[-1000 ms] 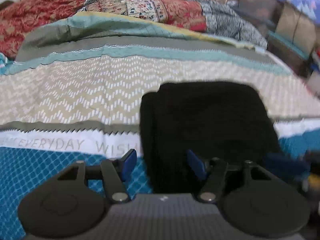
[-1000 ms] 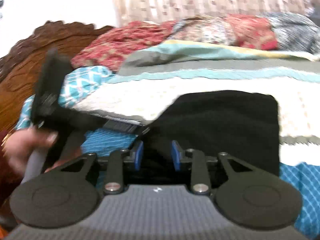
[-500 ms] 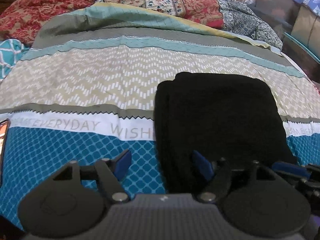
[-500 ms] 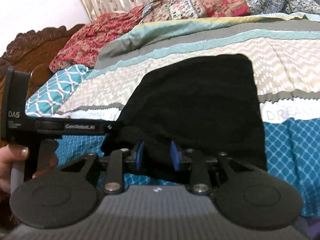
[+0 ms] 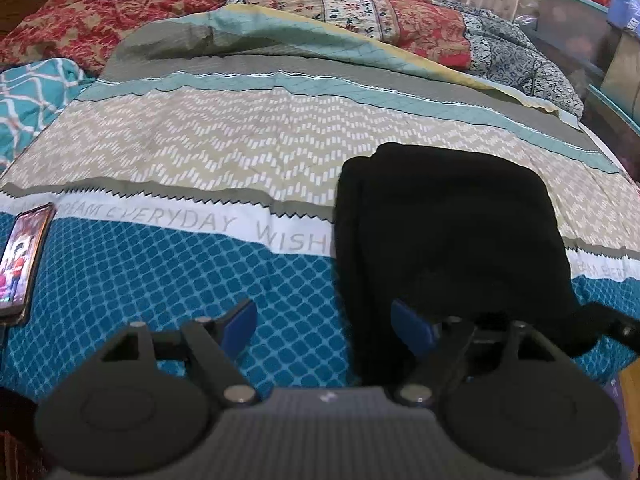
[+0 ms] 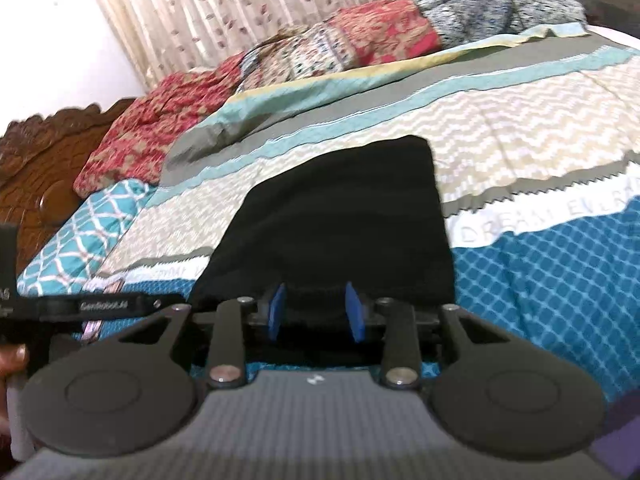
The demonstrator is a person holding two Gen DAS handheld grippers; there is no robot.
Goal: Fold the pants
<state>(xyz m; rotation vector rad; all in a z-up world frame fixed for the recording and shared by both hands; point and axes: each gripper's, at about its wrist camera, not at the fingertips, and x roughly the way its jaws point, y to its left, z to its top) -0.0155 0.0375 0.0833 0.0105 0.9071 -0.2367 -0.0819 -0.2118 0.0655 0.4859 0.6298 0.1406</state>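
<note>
Both grippers are seen from their own wrist cameras. On the left gripper [image 5: 324,326] the blue pads [image 5: 240,320] are spread wide, and its jaws have just been opening; only the near left edge of the black pants [image 5: 444,240] lies under the gap, and no pad is pressed on the cloth. On the right gripper [image 6: 315,310] the jaws stand at a moderate width and have just been opening a little. The near hem of the pants [image 6: 344,220] is placed between its pads [image 6: 276,310], but whether the cloth is touched by them cannot be told.

The pants are folded into a compact, thick rectangle and are laid flat on the patterned bedspread [image 5: 200,152], across its blue, white and beige bands. The long axis of the bundle is directed from the near edge of the bed toward the far pillows [image 5: 360,12]; the stacked fold layers are visible along its left side in the left wrist view.

A phone [image 5: 22,260] with a lit screen is placed on the blue band, well apart from the pants, at the left. A carved wooden headboard [image 6: 44,172] is seen at the left in the right wrist view, and a hand [image 6: 12,364] holding the left gripper appears at the frame edge.
</note>
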